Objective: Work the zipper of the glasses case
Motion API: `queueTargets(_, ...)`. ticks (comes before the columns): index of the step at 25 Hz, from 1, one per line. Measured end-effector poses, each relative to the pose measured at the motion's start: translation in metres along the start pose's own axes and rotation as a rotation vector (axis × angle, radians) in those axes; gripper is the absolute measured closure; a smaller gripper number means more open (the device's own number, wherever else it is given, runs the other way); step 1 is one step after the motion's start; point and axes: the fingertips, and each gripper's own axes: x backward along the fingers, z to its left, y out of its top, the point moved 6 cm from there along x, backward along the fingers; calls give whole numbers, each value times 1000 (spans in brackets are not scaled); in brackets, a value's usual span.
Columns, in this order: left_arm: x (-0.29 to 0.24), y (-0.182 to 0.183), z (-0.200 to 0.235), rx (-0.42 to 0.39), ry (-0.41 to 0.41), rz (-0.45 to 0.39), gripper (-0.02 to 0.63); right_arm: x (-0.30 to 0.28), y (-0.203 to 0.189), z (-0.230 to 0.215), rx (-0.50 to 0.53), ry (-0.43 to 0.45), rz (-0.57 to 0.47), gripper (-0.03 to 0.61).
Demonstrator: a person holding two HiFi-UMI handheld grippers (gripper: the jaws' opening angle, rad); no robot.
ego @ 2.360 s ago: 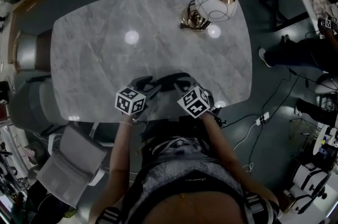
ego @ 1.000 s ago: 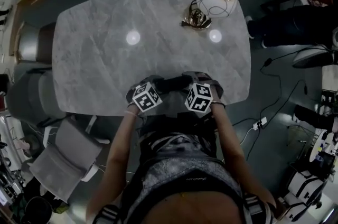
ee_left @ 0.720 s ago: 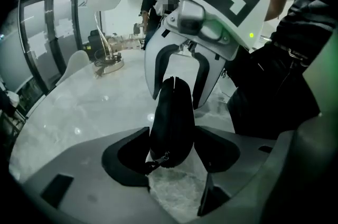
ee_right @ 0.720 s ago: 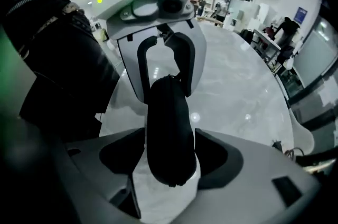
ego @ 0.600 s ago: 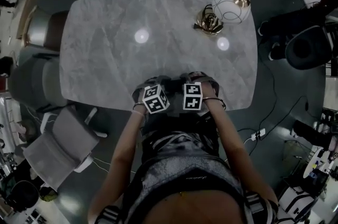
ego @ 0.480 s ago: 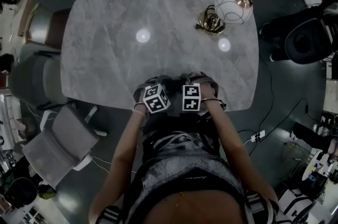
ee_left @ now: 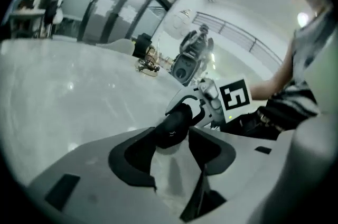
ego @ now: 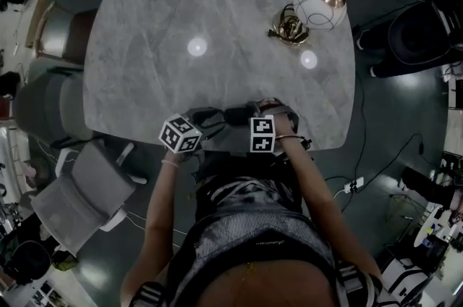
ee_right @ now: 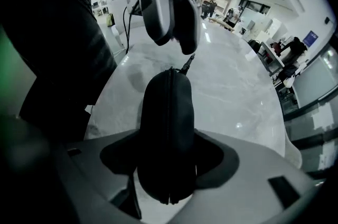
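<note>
Zipper work is at the set-up step, as I judge it: one hand-held gripper holds, the other goes for the pull. My right hand-held gripper (ee_right: 169, 160) is clamped across the body of the glasses case (ee_right: 168, 122), a dark soft case that sits lengthwise between its jaws with the zipper seam (ee_right: 170, 96) facing up. The case is held just above the near edge of the table (ego: 145, 45), right in front of me. Along the stretch I can see, the seam looks closed. The zipper pull (ee_right: 186, 63) sticks out at the far end of the case, pointing toward my other hand.

My left hand-held gripper (ee_left: 173, 145) faces that same end. Its jaws stand apart and are closing, with the rounded tip of the case just between their tips. The pads do not seem to press on it, so I count this side as not yet gripping anything.

The next move calls for fine aim. The pull is small and thin, so I need to line the left jaws up on the tab itself and not on the case end. Then I pinch it firmly and draw it along the seam while the right side holds the case steady against the tug.
</note>
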Motion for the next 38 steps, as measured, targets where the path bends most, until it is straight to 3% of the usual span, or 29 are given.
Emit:
queueTargets(2, 0, -6, 1, 162, -67, -49, 449, 0, 0, 0, -1, -5, -6, 261)
queueTargets(4, -5, -14, 4, 231, -79, -55, 472, 0, 0, 0, -3, -3, -10, 261)
queueTargets(7, -18, -22, 8, 250, -68, -19, 472, -1, -1, 0, -2, -3, -10, 261)
queueTargets(11, -25, -18, 10, 285, -71, -37, 472, 0, 0, 1, 0, -11, -9, 261)
queueTargets(19, -25, -12, 3, 211, -22, -2, 515, 0, 0, 3, 22, -25, -8, 261)
queueTargets(23, -23, -12, 3, 221, -23, 5, 530, 0, 0, 2, 15, -13, -12, 261)
queueTargets(27, -18, -18, 6, 313, -69, -52, 564, 0, 0, 1, 2, -3, -24, 261)
queueTargets(31, -17, -23, 8, 437, -171, -169, 581, 0, -1, 0, -1, -5, -28, 261)
queueTargets(35, -23, -21, 5, 492, -259, -233, 581, 0, 0, 0, -1, -4, -26, 261)
queueTargets(38, -23, -18, 4, 491, -252, -247, 588, 0, -1, 0, -3, 0, -26, 261)
